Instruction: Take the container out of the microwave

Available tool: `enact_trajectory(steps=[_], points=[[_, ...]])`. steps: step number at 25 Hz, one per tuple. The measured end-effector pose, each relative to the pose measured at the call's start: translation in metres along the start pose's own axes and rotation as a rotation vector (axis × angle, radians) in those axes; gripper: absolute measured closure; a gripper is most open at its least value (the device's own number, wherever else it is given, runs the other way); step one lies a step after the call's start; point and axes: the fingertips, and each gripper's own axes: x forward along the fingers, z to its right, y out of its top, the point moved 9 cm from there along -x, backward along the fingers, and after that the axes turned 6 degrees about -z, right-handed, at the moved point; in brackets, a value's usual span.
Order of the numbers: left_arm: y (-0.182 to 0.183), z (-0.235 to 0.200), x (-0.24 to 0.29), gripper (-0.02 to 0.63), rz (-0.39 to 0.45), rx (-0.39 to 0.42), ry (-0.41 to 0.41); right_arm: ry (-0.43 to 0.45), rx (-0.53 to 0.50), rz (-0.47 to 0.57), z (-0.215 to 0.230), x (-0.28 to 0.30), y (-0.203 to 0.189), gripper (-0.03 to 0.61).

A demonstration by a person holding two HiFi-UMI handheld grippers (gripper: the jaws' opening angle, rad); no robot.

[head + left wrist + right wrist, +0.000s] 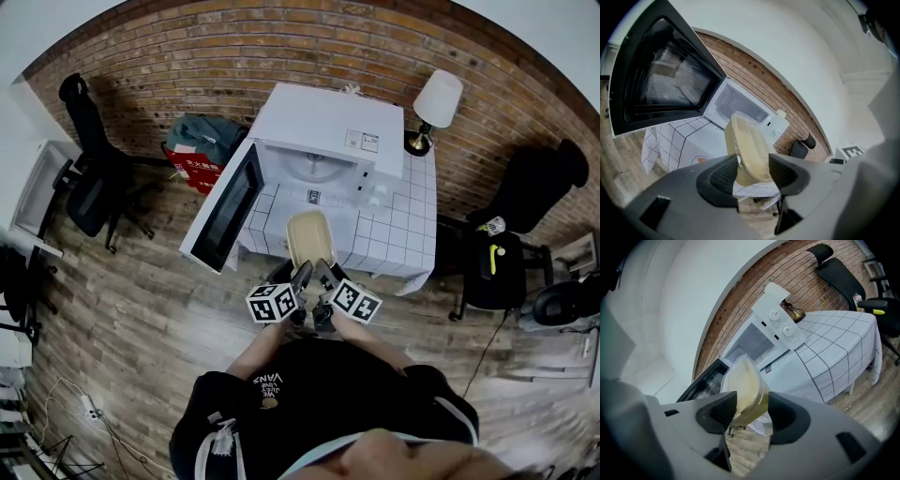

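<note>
Left gripper (752, 171) and right gripper (751, 411) both clench the pale lidded plastic container (309, 239) just outside the white box microwave (323, 131), where uneven pulling could twist it loose.

Table draped in white grid-checked cloth (412, 234), white microwave (328, 131) standing on it, door (225, 211) swung open, lamp (436, 101) at the back corner

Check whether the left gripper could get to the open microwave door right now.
Probably not yet. The left gripper is shut on the plastic container, which the right gripper grips too. The microwave door itself stands wide open to the left, and the path to it looks free.
</note>
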Motion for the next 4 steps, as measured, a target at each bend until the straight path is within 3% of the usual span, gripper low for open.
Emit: enact_trajectory(steps=[4], points=[[0.0001, 0.0012, -0.0018, 0.397, 0.0, 0.0, 0.0, 0.001, 0.001, -0.005, -0.0006, -0.0013, -0.0006, 0.374]])
